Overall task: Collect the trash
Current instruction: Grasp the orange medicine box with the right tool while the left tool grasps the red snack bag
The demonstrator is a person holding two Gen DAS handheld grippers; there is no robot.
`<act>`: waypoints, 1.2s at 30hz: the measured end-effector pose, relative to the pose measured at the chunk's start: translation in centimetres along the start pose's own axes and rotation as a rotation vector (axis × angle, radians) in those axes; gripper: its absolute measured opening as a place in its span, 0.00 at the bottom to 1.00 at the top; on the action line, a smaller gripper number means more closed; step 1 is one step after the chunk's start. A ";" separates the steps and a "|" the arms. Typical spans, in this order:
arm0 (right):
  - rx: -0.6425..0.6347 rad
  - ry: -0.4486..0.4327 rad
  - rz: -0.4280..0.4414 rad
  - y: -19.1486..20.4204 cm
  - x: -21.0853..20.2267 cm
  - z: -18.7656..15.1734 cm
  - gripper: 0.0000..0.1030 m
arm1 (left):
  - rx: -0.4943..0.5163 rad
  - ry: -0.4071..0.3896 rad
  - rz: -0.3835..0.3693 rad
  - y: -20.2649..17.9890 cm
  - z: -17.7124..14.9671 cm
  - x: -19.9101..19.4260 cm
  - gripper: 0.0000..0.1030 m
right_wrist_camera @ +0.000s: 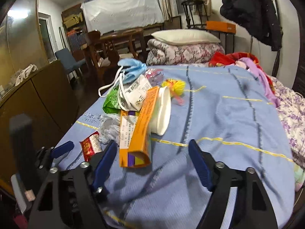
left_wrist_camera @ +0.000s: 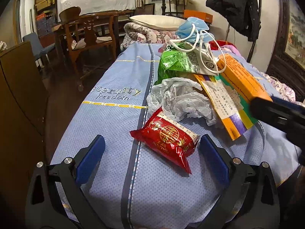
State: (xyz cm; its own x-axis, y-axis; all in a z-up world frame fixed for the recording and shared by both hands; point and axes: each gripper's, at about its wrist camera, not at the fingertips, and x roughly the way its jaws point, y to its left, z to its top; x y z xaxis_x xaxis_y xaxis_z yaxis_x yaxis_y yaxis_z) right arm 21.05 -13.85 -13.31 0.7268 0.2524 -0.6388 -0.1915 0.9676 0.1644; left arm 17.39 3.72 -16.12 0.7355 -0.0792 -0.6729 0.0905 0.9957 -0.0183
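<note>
Trash pile sits on a bed with a light blue bedspread (left_wrist_camera: pixel 118 114), near its left edge. Left hand-held gripper (left_wrist_camera: pixel 152 162) wide open, nothing held, blue pads (left_wrist_camera: pixel 89 160) either side of the near end of a red snack wrapper (left_wrist_camera: pixel 167 141); wrapper lies flat on the spread, touching or just short of the right pad, cannot tell which. Behind the wrapper: crumpled white plastic bag (left_wrist_camera: pixel 177 99), then green packet (left_wrist_camera: pixel 171 63), white mask with ear loops (left_wrist_camera: pixel 202 63) on top of it, crumpled blue mask (left_wrist_camera: pixel 192 28) at the far end of the pile. Two orange boxes: a flatter one with multicoloured stripes (left_wrist_camera: pixel 228 106) underneath, a long orange carton (left_wrist_camera: pixel 242 78) lying across it.

Right hand-held gripper (right_wrist_camera: pixel 152 162) also wide open, empty, over the spread at the open near end of the long orange carton, left pad (right_wrist_camera: pixel 104 160) just beside it, no clear contact. White cup (right_wrist_camera: pixel 164 110) on its side against the carton's right flank. Yellow crinkled wrapper (right_wrist_camera: pixel 174 85) behind the cup. Pillow (right_wrist_camera: pixel 185 36) on folded floral quilt (right_wrist_camera: pixel 183 53) at the bed's far end.
</note>
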 end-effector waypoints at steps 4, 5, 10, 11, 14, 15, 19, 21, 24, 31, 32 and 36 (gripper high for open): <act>0.012 0.058 -0.003 -0.2 1.3 0.1 0.19 | 0.008 0.000 0.004 -0.1 -0.1 0.1 0.93; 0.015 0.050 -0.008 -0.4 0.9 0.0 0.19 | 0.009 0.000 0.005 0.0 -0.1 0.1 0.93; -0.031 -0.024 -0.098 -1.5 -3.6 -2.1 0.19 | -0.001 -0.002 -0.001 0.1 0.0 0.1 0.93; -0.034 -0.035 -0.115 -2.0 -4.4 -2.5 0.19 | -0.001 -0.002 -0.001 0.1 0.0 0.1 0.93; -0.024 -0.068 -0.166 -3.7 -6.7 -3.5 0.17 | -0.003 -0.003 -0.002 0.1 0.0 0.1 0.93; -0.016 -0.070 -0.187 -4.4 -7.1 -4.0 0.17 | -0.002 -0.003 -0.002 0.1 0.0 0.1 0.93; 0.023 -0.030 -0.213 -7.0 -6.1 -4.7 0.17 | -0.004 -0.002 -0.002 0.1 0.0 0.1 0.93; 0.039 -0.017 -0.195 -7.5 -5.8 -4.8 0.20 | -0.003 -0.002 -0.001 0.1 0.1 0.2 0.93; 0.048 -0.030 -0.179 -7.9 -5.7 -5.1 0.35 | -0.013 -0.007 -0.010 0.2 0.1 0.1 0.93; 0.010 -0.064 -0.190 -7.3 -4.8 -6.0 0.46 | -0.050 -0.016 -0.029 0.9 0.5 0.3 0.93; 0.014 -0.065 -0.186 -7.4 -4.8 -6.0 0.46 | -0.051 -0.016 -0.028 0.9 0.5 0.4 0.93; 0.043 -0.045 -0.175 -7.9 -4.1 -6.0 0.46 | -0.049 -0.028 -0.021 0.7 0.5 0.2 0.80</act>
State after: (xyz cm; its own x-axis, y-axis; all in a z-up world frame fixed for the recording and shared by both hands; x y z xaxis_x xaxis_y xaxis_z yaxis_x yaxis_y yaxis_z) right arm 15.60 -22.51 -16.53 0.7754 0.0789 -0.6266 -0.0320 0.9958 0.0858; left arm 17.93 4.40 -15.90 0.7526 -0.1004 -0.6508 0.0734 0.9949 -0.0686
